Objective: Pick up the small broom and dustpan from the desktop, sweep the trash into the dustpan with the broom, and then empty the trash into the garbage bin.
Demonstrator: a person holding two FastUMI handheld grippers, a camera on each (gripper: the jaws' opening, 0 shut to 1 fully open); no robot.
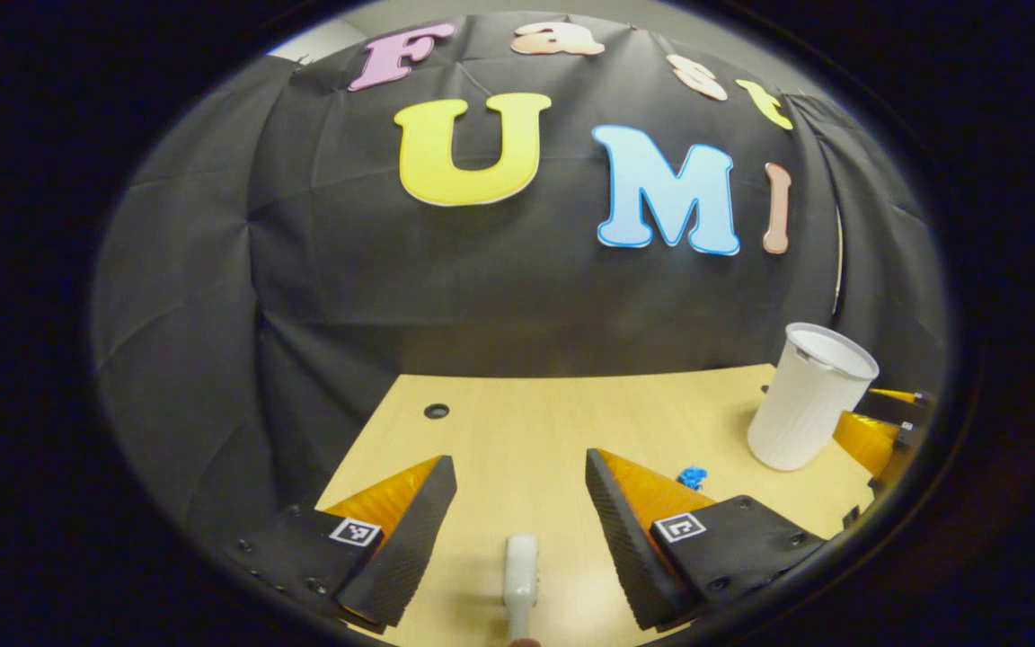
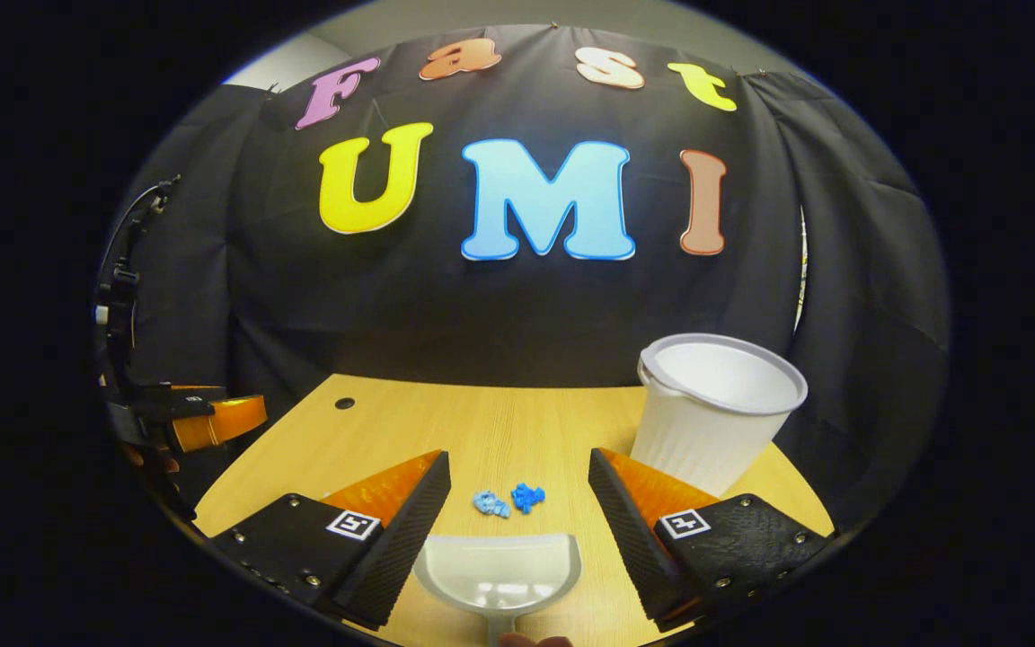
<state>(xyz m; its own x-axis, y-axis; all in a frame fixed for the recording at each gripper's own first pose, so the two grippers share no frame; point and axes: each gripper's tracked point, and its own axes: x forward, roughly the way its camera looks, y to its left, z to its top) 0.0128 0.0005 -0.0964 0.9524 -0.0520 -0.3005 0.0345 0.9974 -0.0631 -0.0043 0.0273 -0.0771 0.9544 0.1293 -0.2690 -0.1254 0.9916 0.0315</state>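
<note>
Both tongs wide, hovering over the tabletop (image 1: 517, 431).
Left gripper view: left tongs (image 1: 520, 499) spread above the white broom handle (image 1: 521, 575); garbage bin (image 1: 807, 395) far right. Right gripper view: right tongs (image 2: 517, 499) spread over the dustpan (image 2: 498, 571), blue trash (image 2: 508, 500) just beyond it.

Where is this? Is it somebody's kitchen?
Probably not a kitchen. It looks like a small recording booth: a wooden desk backed by black cloth, set up with a white bin, a dustpan and blue scraps to sweep.
</note>
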